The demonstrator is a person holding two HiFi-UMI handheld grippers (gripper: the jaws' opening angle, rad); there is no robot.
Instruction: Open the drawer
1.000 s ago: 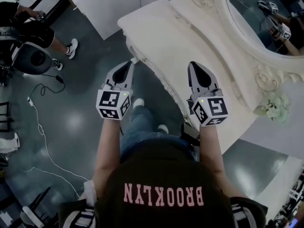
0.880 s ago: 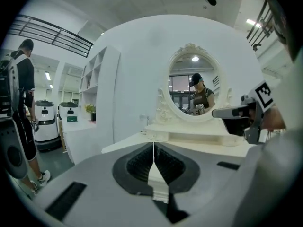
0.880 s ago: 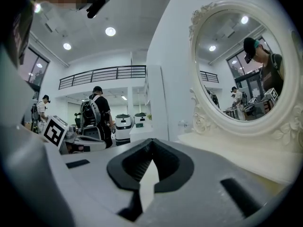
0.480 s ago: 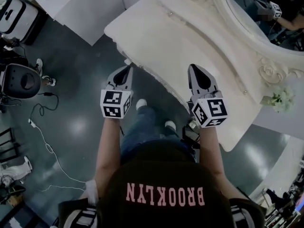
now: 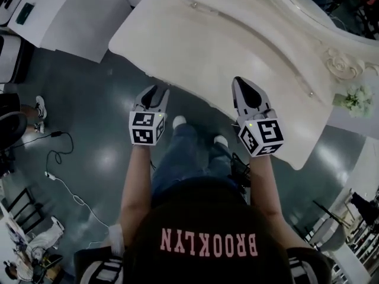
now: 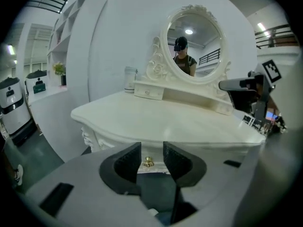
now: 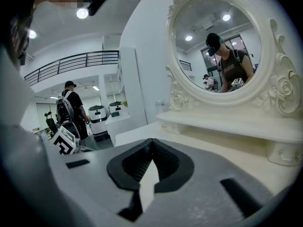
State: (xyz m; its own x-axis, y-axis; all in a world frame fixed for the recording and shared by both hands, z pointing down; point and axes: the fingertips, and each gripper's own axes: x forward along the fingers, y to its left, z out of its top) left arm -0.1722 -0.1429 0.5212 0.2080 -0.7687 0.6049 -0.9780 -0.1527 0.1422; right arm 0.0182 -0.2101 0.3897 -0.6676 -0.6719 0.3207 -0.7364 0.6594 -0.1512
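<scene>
A cream dressing table (image 5: 213, 46) with a carved front stands before me. In the left gripper view a small gold drawer handle (image 6: 148, 162) shows under the tabletop edge, framed by the gap between the jaws; the drawer front around it is mostly hidden. My left gripper (image 6: 151, 153) is short of the handle and its jaws are opening, with nothing touching the pads. In the head view the left gripper (image 5: 152, 94) hangs over the floor just off the table's front edge. My right gripper (image 5: 244, 83) is over the tabletop edge, and the right gripper (image 7: 151, 144) is shut with nothing in it.
An oval mirror (image 6: 194, 46) rises at the table's back, with a white jar (image 6: 130, 79) beside it and white flowers (image 5: 357, 99) at the right end. A white counter (image 5: 59, 16) stands at the left. A cable (image 5: 65, 182) lies on the floor. A person (image 7: 71, 108) stands far off.
Both grippers have sunk toward the table's front. The left one has come off the tabletop edge to hang before it, and its jaws have parted.
</scene>
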